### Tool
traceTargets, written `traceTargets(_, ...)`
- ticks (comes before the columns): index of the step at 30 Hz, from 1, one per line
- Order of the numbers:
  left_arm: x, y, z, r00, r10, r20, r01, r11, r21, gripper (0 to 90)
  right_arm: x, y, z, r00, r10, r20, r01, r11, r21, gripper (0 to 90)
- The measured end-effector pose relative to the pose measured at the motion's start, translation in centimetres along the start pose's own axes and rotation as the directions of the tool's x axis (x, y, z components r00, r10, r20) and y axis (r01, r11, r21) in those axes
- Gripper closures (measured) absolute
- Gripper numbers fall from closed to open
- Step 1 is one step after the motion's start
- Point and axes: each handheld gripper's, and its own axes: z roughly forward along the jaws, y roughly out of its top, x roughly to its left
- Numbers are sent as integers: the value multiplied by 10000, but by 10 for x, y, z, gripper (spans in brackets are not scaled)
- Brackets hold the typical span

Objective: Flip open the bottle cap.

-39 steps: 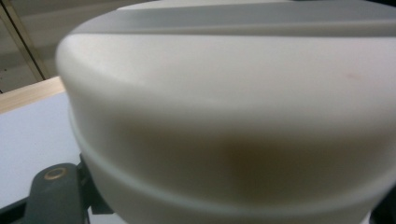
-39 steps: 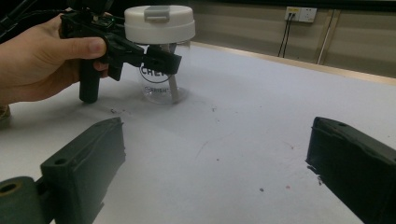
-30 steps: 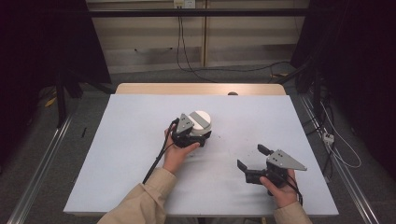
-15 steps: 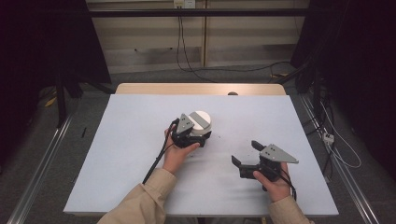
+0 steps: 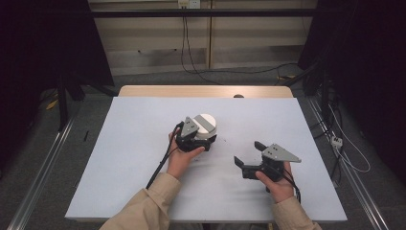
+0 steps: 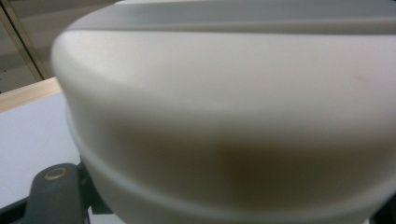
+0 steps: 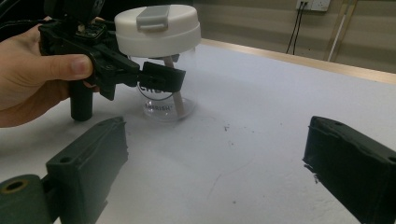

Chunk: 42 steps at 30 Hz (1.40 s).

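A clear jar with a white lid stands on the desk, a little to 11 o'clock of its middle in the high view. The left tongs are clamped on the jar's clear wall just under the lid, coming at it from 7 o'clock; the right gripper view shows one black jaw pressed across the glass. In the left gripper view the lid looms close and blurred. The lid carries a grey tab. Inside the jar a pale straw-like stick leans. The right tongs stand wide and hold nothing, above bare desk at 4 o'clock of the jar, well apart from it, jaws pointing toward 10 o'clock.
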Motion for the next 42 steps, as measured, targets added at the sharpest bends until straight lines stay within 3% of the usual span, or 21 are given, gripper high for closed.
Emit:
traceTargets(35, -1, 0, 0, 10000, 75, -62, -75, 10000, 39, 186, 6, 23, 39, 9997, -243, -71, 247, 9978, 614, 116)
traceTargets(42, -1, 0, 0, 10000, 28, -88, -27, 10000, 48, 186, 8, 26, 45, 9993, -315, -209, 328, 9971, 681, 169)
